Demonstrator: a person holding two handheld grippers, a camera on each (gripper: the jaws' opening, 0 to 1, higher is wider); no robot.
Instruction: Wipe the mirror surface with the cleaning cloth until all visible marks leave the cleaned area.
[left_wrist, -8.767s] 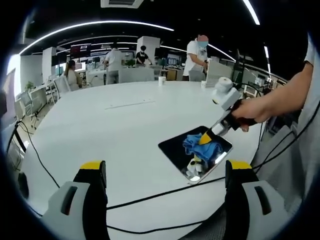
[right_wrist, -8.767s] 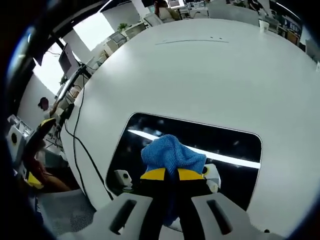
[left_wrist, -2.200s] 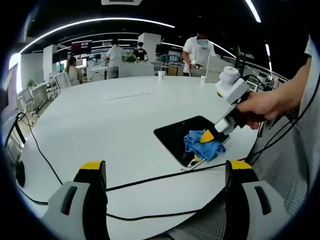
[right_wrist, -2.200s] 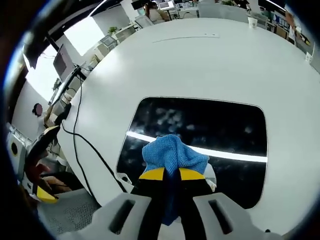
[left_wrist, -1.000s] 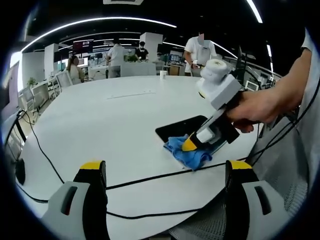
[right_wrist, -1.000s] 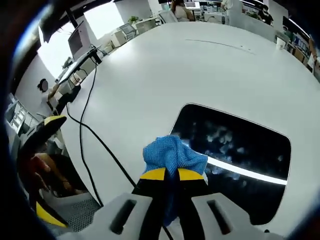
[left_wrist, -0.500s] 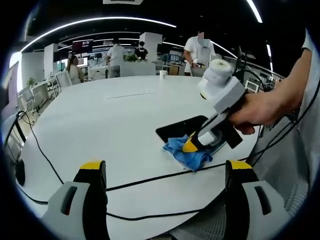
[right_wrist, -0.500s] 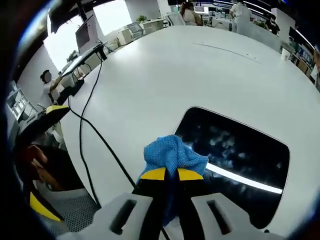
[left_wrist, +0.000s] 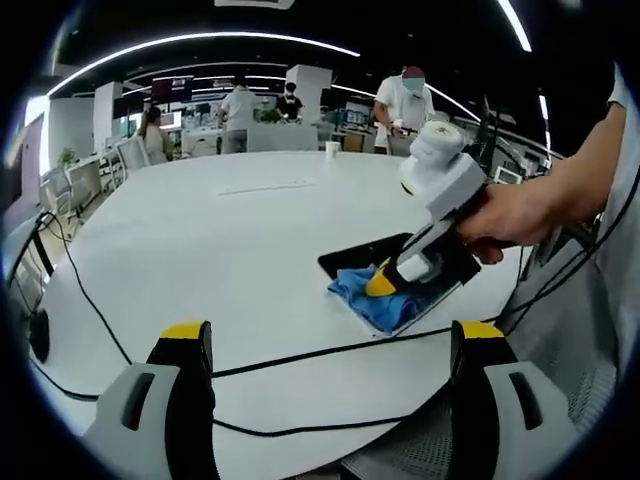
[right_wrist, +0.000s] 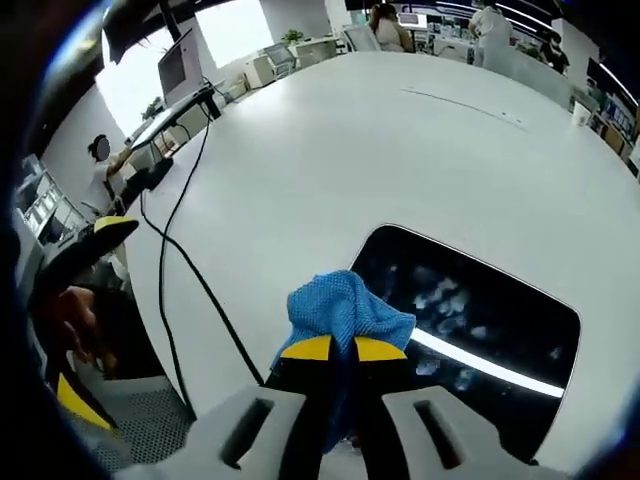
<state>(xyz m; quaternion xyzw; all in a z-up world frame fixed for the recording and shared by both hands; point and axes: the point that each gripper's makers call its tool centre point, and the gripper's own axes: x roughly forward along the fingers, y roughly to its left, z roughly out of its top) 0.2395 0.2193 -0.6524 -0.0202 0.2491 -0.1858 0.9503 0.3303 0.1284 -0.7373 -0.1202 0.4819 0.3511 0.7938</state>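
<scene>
mid-wipe: the right hand-held gripper (right_wrist: 333, 349), clamped on the blue cleaning cloth (right_wrist: 343, 310), works the mirror (right_wrist: 470, 320) corner near the counter (right_wrist: 330, 140) edge, where smudges call for another sweep inward; the left hand-held gripper (left_wrist: 330, 345) hangs wide open, empty.

A white desk (left_wrist: 230, 240) spans mid-frame in the left gripper view, a black cable (left_wrist: 300, 355) crossing its near edge; people (left_wrist: 405, 100) stand at top.

The cloth (right_wrist: 345, 312) is blue, with a rough, nubbly weave like microfibre. The mirror (right_wrist: 480, 340) is dark and glossy, reflecting a bright light strip, with pale cloudy smears across it. The surface (right_wrist: 330, 160) is white, smooth and matt. The right claw (right_wrist: 334, 349) looks like matt grey plastic with yellow tips. The cable (right_wrist: 185, 270) is black and smooth.
</scene>
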